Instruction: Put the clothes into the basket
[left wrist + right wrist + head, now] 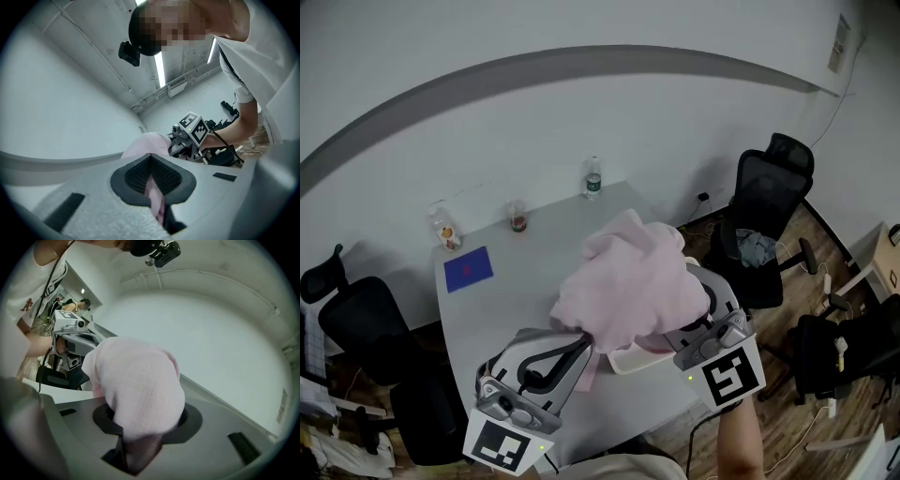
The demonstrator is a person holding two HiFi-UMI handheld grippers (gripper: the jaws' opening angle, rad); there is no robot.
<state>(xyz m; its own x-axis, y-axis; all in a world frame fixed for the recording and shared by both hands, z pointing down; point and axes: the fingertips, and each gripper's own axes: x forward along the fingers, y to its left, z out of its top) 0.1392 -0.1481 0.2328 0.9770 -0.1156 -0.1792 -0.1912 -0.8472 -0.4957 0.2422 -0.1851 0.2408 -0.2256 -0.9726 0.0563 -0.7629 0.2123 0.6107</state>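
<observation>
A pink garment (628, 286) hangs bunched in the air between my two grippers, over the right part of the grey table (511, 305). My left gripper (584, 345) is shut on its lower left edge; a pink fold (154, 199) shows pinched between the jaws. On the other side my right gripper (677, 333) is shut on the garment (136, 390), which drapes over the jaws and hides them. Below the cloth only a piece of the white basket's rim (626, 363) shows. Each gripper view also catches the opposite gripper: the right one (192, 131) and the left one (70, 333).
At the table's far edge stand a water bottle (593, 178), a small cup (517, 218) and a clear jar (443, 228). A blue card (468, 269) lies at the left. Black office chairs stand right (764, 206) and left (356, 319) of the table.
</observation>
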